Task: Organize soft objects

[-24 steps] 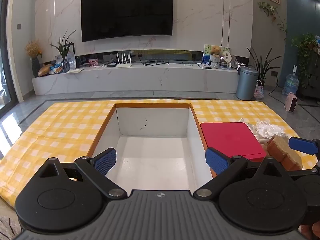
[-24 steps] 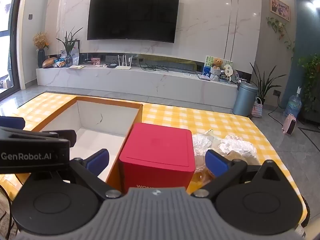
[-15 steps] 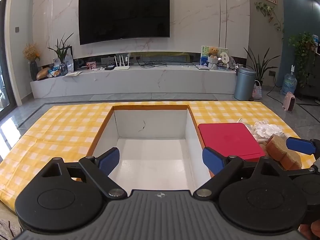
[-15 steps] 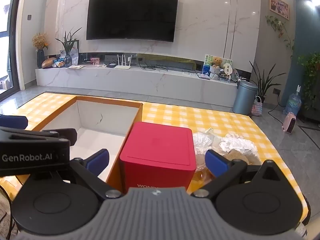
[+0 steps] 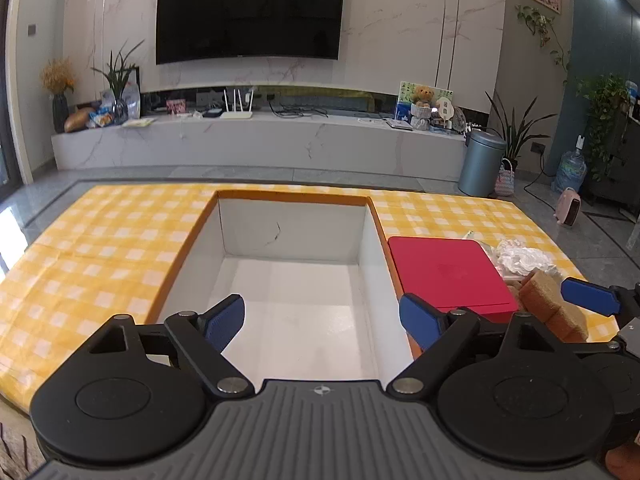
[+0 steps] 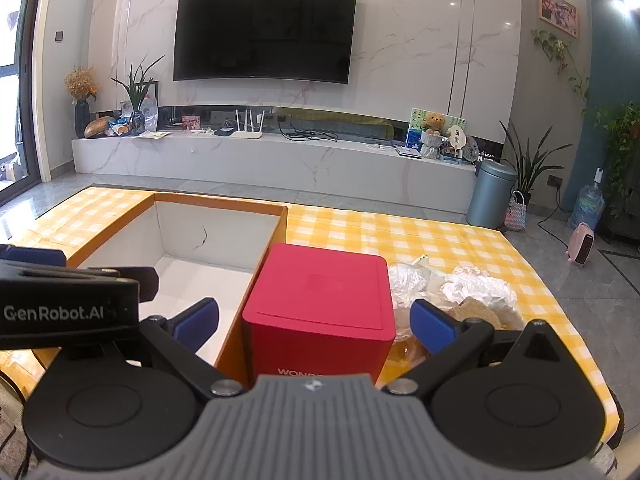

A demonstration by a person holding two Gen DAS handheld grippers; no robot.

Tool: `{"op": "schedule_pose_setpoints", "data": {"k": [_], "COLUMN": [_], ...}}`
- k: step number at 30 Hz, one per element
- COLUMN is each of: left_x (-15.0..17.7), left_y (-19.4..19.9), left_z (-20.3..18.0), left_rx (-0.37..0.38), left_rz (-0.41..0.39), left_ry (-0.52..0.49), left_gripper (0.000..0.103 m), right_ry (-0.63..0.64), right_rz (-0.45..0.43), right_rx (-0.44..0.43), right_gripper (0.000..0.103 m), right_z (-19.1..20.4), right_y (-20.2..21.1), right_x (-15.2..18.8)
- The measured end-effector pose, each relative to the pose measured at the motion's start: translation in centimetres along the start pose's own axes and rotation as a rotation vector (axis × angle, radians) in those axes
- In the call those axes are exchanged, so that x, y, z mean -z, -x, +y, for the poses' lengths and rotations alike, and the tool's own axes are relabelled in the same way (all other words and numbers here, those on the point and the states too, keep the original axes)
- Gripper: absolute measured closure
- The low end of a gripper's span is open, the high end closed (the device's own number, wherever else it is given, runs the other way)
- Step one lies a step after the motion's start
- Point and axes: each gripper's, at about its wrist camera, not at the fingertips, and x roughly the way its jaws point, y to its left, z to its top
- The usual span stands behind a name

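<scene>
Yellow-checked cloth covers the bench (image 5: pixel 100 264), and on it stands an open box (image 5: pixel 294 300) with orange outer walls and a white inside. Nothing lies in the box; only a thin dark crack marks its far wall.

The left gripper (image 5: pixel 322 318) hangs over the near end of the box, tilted downward, with the white floor showing between its blue pads. Its jaws stand wide and hold nothing.

Just right of the left gripper, touching or nearly touching the box's right wall, sits a closed red box (image 5: pixel 450 276) with its lid on, so what is inside cannot be seen. Further right of it lie the soft things: a tan sponge (image 5: pixel 554 302) and a heap of crumpled white bags (image 5: pixel 524 258), all on the cloth and outside both boxes.

The right gripper (image 6: pixel 316 320) also points downward, straight at the red box (image 6: pixel 320 308), which stands ahead of and between its spread pads without touching them. Its jaws are wide too, with nothing held. The white bags (image 6: pixel 476 286) and the sponge (image 6: pixel 478 312) lie just beyond its right pad, and the open box (image 6: pixel 200 248) is ahead of its left pad. The left gripper's body crosses the left edge of the right wrist view.
</scene>
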Motion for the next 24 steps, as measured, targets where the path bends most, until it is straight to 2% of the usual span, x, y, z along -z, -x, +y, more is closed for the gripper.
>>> {"op": "schedule_pose_setpoints", "data": {"k": [15, 20, 24], "left_x": [0.12, 0.25, 0.23], "left_y": [-0.09, -0.14, -0.02], "left_z": [-0.25, -0.23, -0.30], "left_rx": [-0.016, -0.030, -0.045], "left_rz": [-0.001, -0.004, -0.010], "left_ry": [-0.002, -0.001, -0.016], "left_gripper": [0.003, 0.003, 0.003], "right_ry": [0.003, 0.008, 0.012], "right_rz": [0.007, 0.008, 0.012], "right_rx": [-0.001, -0.010, -0.009], "right_gripper": [0.004, 0.009, 0.009], "right_z": [0.13, 0.17, 0.34], "right_y": [0.02, -0.03, -0.14], "right_x": [-0.08, -0.08, -0.04]}}
